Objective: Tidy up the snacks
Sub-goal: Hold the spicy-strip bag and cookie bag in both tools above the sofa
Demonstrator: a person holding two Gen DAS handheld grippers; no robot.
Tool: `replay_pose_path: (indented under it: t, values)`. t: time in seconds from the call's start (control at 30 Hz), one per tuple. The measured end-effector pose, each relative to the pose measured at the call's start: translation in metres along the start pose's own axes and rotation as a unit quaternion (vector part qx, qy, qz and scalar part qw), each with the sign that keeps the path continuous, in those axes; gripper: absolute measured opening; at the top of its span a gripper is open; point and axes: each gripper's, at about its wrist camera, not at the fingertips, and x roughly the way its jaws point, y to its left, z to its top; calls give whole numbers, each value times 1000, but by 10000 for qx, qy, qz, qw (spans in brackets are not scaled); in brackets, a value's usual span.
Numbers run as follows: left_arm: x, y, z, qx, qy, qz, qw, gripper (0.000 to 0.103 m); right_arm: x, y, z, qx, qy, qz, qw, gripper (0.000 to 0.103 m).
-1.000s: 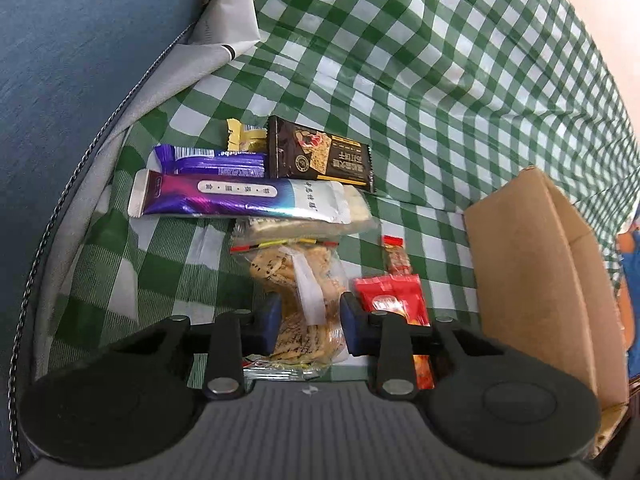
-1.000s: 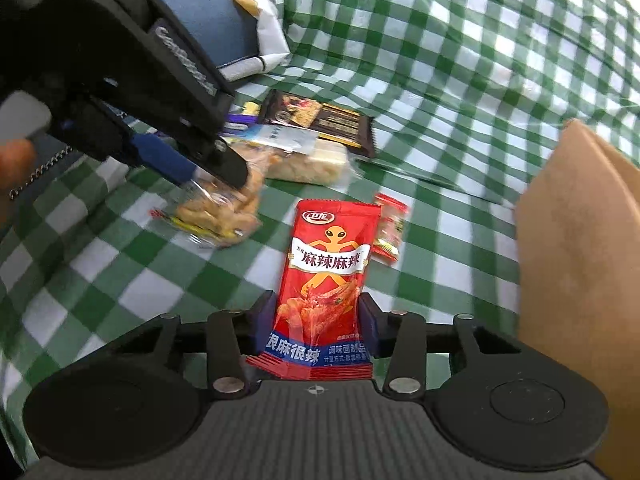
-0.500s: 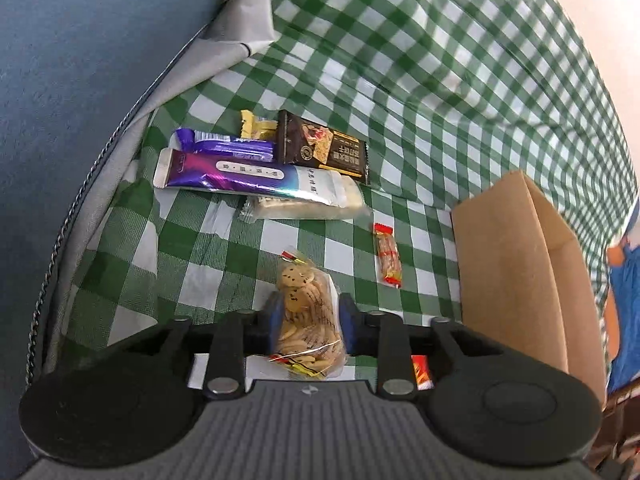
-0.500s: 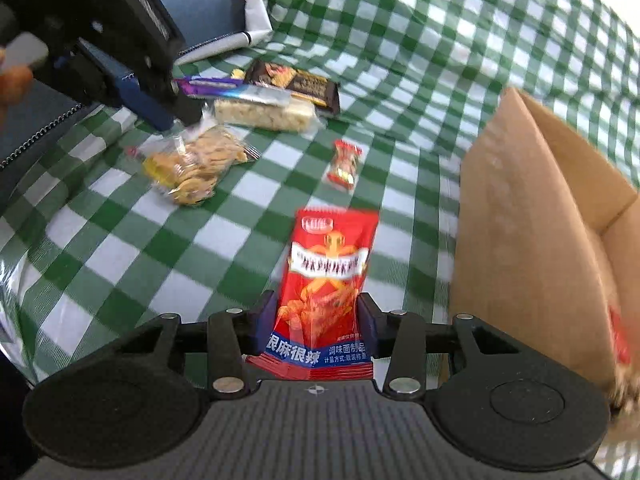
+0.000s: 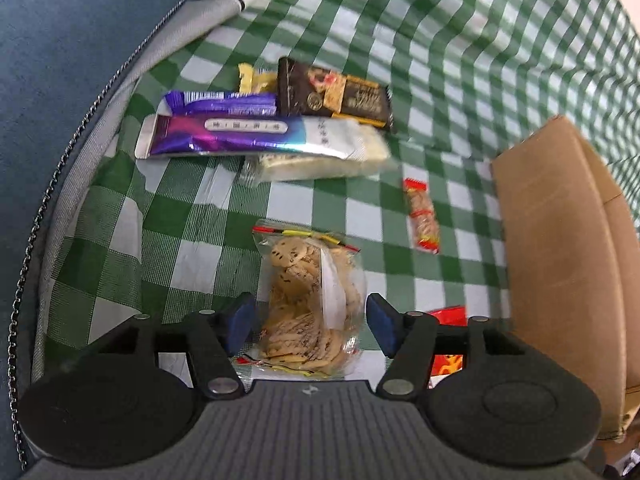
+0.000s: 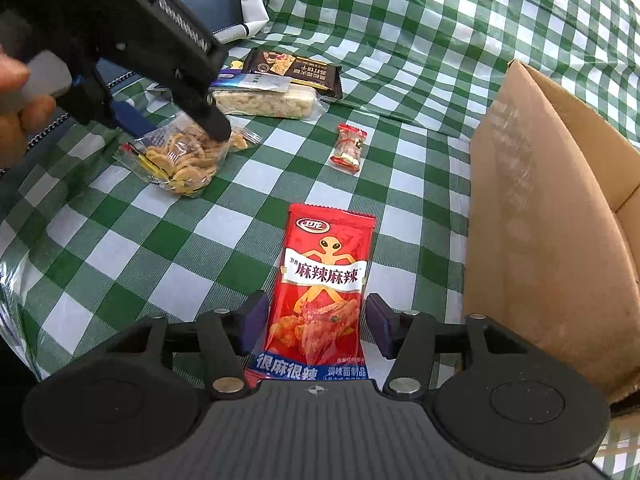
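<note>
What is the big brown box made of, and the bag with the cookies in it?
The brown box looks like cardboard: matte, tan, with a thick folded flap edge. The cookie bag seems to be thin clear plastic, since the cookies show right through it and its crinkled surface catches glints of light.

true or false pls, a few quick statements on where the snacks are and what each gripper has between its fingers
1. The clear bag of cookies lies between the fingers of the left gripper. True; the jaws are opening, pads off the bag.
2. The red spicy snack packet sits inside the cardboard box. False; it lies on the checked cloth beside the box, between the fingers of the right gripper, whose jaws are opening.
3. The small red candy lies alone on the cloth. True.
4. The dark brown biscuit pack lies next to the box. False; it is in the far cluster with the purple bars.
</note>
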Motion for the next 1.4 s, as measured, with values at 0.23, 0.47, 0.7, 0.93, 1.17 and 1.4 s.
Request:
replay_pose_path:
  t: [0.23,0.47,0.7,0.93,1.17,1.4]
  values:
    - [9,-5,2,93,104,102,9999,67,7,1,1,-156,-11,-72,9999,57]
    - [12,-9,1,172,155,117,9997,65,4,4,-1,-389,-90,-88,9992,49]
    - [8,-5,3,126,93,-105,9998,51,-4,-3,2,-257,-326,-323,9986,44]
    - [9,-11,1,278,196,-257,9991,47,3,-7,-1,-213,-123,-453,9987,44]
    - [12,-9,0,265,258,-172,9992,52,5,-5,-2,-308,-62,-493,9983,45]
    - [12,-11,0,300,257,-135,9991,52,5,-3,-2,-383,-61,-515,9979,45]
